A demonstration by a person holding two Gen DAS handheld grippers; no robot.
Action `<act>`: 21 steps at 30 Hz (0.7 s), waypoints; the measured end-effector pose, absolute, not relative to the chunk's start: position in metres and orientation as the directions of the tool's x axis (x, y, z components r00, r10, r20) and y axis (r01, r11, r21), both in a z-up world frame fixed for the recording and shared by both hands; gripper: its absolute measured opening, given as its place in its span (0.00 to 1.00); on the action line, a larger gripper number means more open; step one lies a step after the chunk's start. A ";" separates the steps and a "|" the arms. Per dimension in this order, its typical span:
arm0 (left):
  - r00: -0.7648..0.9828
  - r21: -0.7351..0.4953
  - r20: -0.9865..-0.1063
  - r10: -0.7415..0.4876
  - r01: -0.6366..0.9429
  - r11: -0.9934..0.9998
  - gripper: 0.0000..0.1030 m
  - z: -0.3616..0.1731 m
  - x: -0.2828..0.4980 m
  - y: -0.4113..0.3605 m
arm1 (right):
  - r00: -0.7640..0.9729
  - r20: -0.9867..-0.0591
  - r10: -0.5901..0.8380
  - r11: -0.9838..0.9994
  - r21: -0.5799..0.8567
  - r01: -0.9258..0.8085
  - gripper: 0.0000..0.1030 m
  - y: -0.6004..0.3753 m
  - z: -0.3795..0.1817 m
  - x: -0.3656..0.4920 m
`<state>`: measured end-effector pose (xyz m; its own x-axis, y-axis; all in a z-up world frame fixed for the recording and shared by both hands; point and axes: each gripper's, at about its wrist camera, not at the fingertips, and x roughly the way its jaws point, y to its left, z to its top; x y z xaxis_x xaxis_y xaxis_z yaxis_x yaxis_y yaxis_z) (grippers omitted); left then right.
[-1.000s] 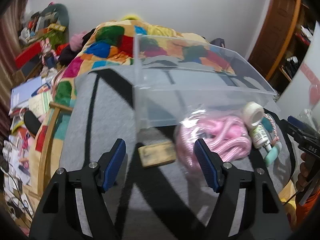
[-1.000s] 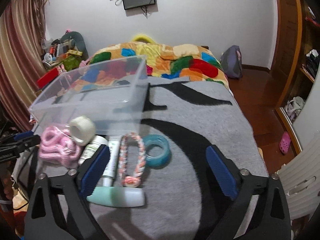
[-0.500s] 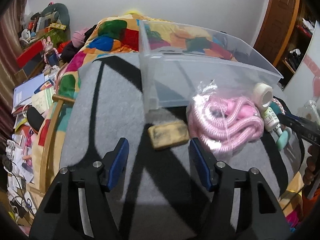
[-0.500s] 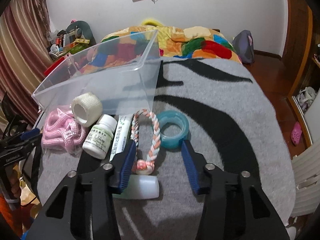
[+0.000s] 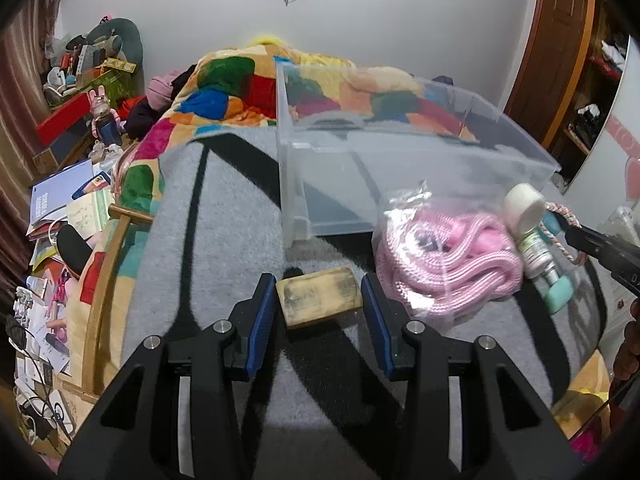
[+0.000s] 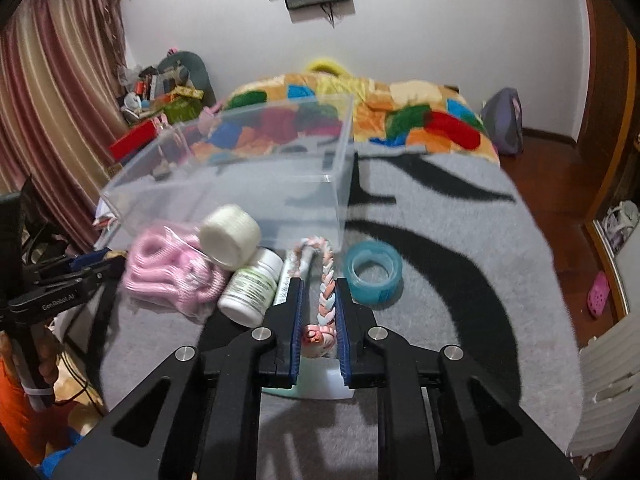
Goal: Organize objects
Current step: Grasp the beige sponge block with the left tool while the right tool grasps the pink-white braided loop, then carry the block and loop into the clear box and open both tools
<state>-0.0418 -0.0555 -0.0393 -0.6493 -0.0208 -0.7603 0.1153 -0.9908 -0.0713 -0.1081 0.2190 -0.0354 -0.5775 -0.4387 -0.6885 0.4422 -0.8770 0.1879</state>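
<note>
1. The left gripper, low in the middle of the left wrist view, has its jaws closed in on a yellowish block. Both blue pads appear to touch its ends, but I cannot tell how firmly they press. The block rests on the grey blanket; a light pinch on its short ends could let it swivel or drop on lifting.

2. The bag of pink rope lies just right of the block, its plastic close to the right pad. The pad could snag the bag and drag it along.

3. The right gripper, centre bottom of the right wrist view, has its jaws nearly together around a braided cord, knot end between the pads. The cord is limp, so the loose loop may trail and catch.

4. The cord lies over a tube and beside the pill bottle and blue tape ring. Lifting could nudge the bottle, and the white roll perched above it could then roll off.

5. The clear bin, in the middle of both views, looks to be the goal. Its near wall is tall, so a low carry could knock it.
</note>
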 end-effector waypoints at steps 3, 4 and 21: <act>-0.676 -0.090 -0.737 -0.010 0.113 -0.990 0.42 -0.023 -0.038 -0.059 | -0.603 -0.657 -0.452 -0.872 0.184 0.453 0.13 0.220 -0.018 -0.104; -0.688 -0.092 -0.726 -0.009 0.110 -0.990 0.42 -0.018 -0.038 -0.060 | -0.613 -0.645 -0.456 -0.871 0.182 0.456 0.13 0.220 -0.012 -0.103; -0.734 -0.090 -0.677 0.057 0.006 -0.996 0.42 0.034 -0.104 -0.048 | -0.637 -0.588 -0.499 -0.843 0.158 0.514 0.13 0.158 0.038 -0.167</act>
